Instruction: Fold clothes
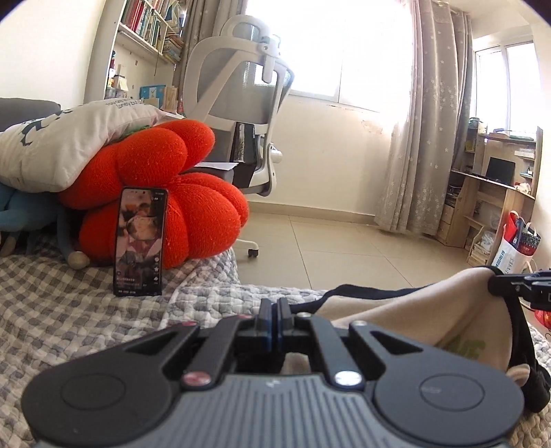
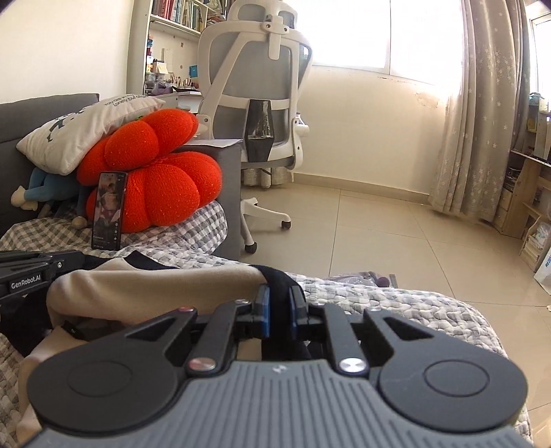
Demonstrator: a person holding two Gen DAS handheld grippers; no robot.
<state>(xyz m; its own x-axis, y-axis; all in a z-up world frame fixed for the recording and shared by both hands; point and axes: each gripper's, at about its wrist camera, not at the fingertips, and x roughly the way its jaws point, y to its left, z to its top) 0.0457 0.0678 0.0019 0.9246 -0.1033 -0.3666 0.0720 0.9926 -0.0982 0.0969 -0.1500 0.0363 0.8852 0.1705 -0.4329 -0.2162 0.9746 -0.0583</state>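
Garment: I see a beige top (image 2: 155, 286) with black trim, lifted above the checked quilt (image 1: 69, 303).
Right gripper (image 2: 278, 310): I have it clamped on the black trim.
Left gripper (image 1: 274, 312): fingers pressed together; I can't tell whether fabric is pinched.
Room: quilt edge ahead, open tiled floor (image 2: 396, 241) beyond.

The left claw (image 1: 274, 306) stands pressed together, and its own body hides whatever cloth may sit between the tips. The beige garment (image 2: 165, 286) drops behind both tools, so its lower part and full shape stay unseen; a green print on it is half covered and unreadable. The right claw (image 2: 278, 303) covers the black trim it pinches. The phone (image 1: 139, 241) shows a picture too small to make out. A blue plush toy (image 2: 51, 187) lies mostly buried under the white pillow (image 2: 86, 127). Book spines on the shelf (image 1: 148, 20) are illegible.
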